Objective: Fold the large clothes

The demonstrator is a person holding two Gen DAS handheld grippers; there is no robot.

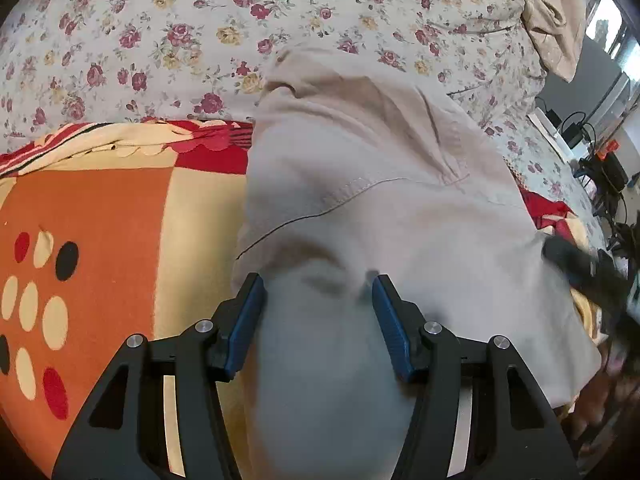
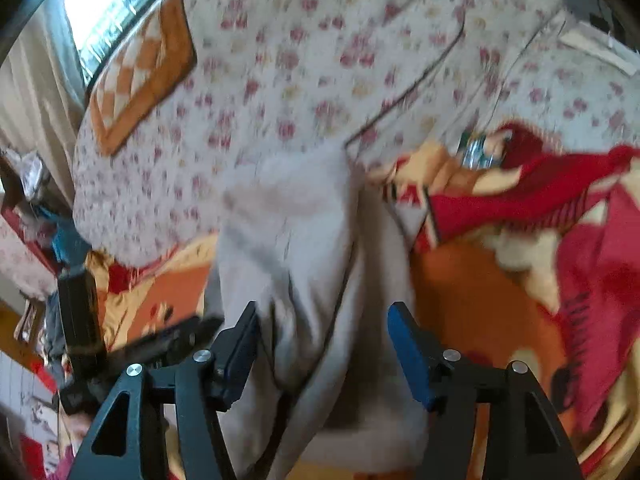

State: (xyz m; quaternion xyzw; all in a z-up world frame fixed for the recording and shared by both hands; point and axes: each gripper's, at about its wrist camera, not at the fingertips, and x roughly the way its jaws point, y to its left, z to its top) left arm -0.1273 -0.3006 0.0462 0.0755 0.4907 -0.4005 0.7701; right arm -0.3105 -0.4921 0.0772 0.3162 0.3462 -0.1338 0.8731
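Trousers (image 1: 360, 184) on blanket (image 1: 100, 208), mid-fold; left gripper (image 1: 318, 292) and right gripper (image 2: 322, 320) half-open, gripping nothing. Next: regrasp an edge.

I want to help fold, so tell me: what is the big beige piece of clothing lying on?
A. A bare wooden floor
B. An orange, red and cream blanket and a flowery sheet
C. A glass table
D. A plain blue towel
B: the beige garment lies spread across the orange, red and cream blanket, with its far end on the flowery sheet behind it.
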